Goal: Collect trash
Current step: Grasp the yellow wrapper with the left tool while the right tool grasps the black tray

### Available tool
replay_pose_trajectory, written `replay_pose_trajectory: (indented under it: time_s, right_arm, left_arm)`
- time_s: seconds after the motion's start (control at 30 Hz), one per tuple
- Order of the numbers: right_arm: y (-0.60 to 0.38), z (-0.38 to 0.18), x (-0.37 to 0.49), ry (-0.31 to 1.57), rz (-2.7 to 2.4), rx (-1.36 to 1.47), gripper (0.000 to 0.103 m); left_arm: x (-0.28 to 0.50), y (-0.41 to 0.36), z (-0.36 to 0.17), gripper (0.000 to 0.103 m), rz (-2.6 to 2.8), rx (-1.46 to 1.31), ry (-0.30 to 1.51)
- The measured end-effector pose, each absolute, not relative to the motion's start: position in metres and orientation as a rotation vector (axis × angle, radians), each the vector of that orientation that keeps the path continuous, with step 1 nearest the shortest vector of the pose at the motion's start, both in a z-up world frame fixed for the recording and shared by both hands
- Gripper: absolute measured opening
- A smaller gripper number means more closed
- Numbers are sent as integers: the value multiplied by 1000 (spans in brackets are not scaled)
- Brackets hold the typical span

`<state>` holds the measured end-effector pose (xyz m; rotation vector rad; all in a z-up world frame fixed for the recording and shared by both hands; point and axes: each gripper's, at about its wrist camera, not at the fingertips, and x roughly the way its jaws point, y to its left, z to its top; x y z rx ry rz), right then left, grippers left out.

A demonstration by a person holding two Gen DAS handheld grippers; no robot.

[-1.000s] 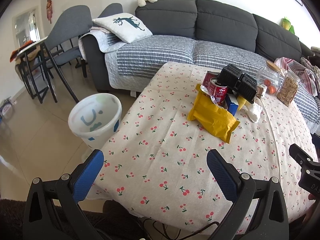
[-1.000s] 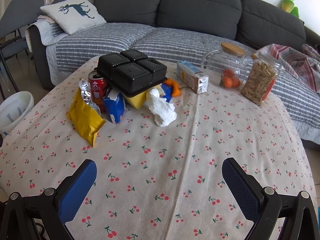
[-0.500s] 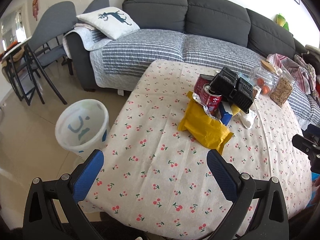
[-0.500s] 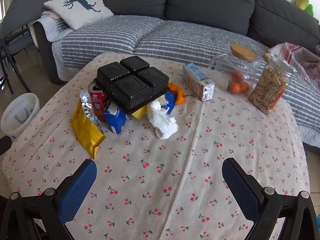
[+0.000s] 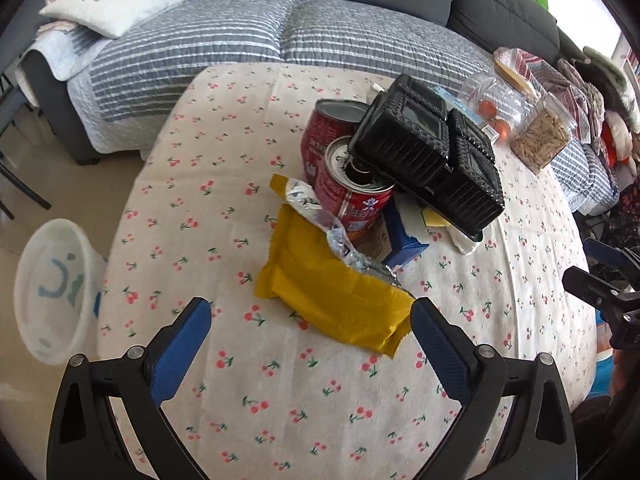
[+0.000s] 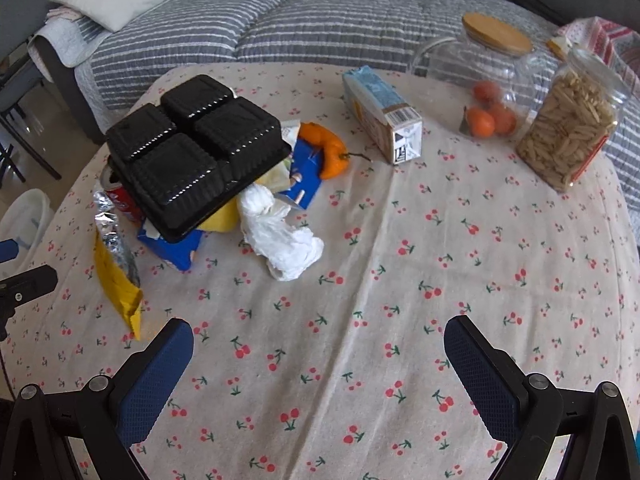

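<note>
A pile of trash lies on the cherry-print table (image 5: 280,400): a yellow snack bag (image 5: 332,304), two red cans (image 5: 352,196), a black plastic tray (image 5: 432,152) tilted on top, a blue carton (image 5: 404,236). The right wrist view shows the same tray (image 6: 192,152), a crumpled white tissue (image 6: 284,236), an orange peel (image 6: 328,148) and a milk carton (image 6: 380,116). My left gripper (image 5: 310,336) is open, just short of the yellow bag. My right gripper (image 6: 318,356) is open above bare cloth, short of the tissue.
A white trash bin (image 5: 52,288) stands on the floor left of the table. Two glass jars, one with oranges (image 6: 484,80), one with snacks (image 6: 568,124), stand at the back right. A grey sofa (image 5: 280,28) runs behind the table.
Both grippers have moved forward and down toward the trash pile. The left one now hangs over the table near the yellow bag. Both stay open.
</note>
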<state>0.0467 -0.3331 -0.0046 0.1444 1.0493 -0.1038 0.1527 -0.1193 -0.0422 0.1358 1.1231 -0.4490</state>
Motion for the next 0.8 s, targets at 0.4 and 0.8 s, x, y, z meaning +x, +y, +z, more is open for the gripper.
replay_pose_trajectory:
  time_s: [0.4,0.8]
  right_arm:
    - [-345,-22,84,1097,-68,214,103]
    - [-313,-5,125,1076,31,249,103]
  left_arm:
    - [178,-135,-72,2,-483,180,1216]
    - [195,-80,-49,2,-468,131,1181]
